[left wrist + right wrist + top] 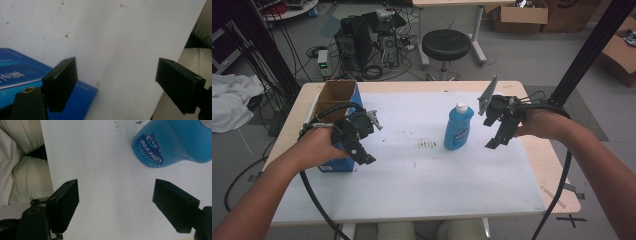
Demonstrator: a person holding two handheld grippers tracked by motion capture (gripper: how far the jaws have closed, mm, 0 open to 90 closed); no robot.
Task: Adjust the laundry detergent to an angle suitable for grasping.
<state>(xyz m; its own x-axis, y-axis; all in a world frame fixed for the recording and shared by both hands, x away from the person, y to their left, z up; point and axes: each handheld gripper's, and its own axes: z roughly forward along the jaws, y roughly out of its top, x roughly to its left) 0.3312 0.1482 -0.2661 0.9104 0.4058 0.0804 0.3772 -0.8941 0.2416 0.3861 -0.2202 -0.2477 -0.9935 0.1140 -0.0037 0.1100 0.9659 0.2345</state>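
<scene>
A blue plastic bottle [458, 127] with a white cap stands upright near the middle of the white table top [422, 185]. My right gripper [497, 139] hovers just right of it, open and empty; in the right gripper view the bottle [172, 142] fills the upper right beyond the jaws. At the table's left stands an open blue cardboard box [337, 97]. My left gripper [366, 159] hangs open beside that box's front right corner, pointing down at the table. In the left gripper view the box [15, 72] lies at lower left, behind the left jaw.
Small dark specks [427, 145] mark the table left of the bottle. Behind the table stand a black stool [446, 45], computer cases [362, 40] with cables and cardboard boxes [517, 15]. A black frame post [592, 45] rises at the right.
</scene>
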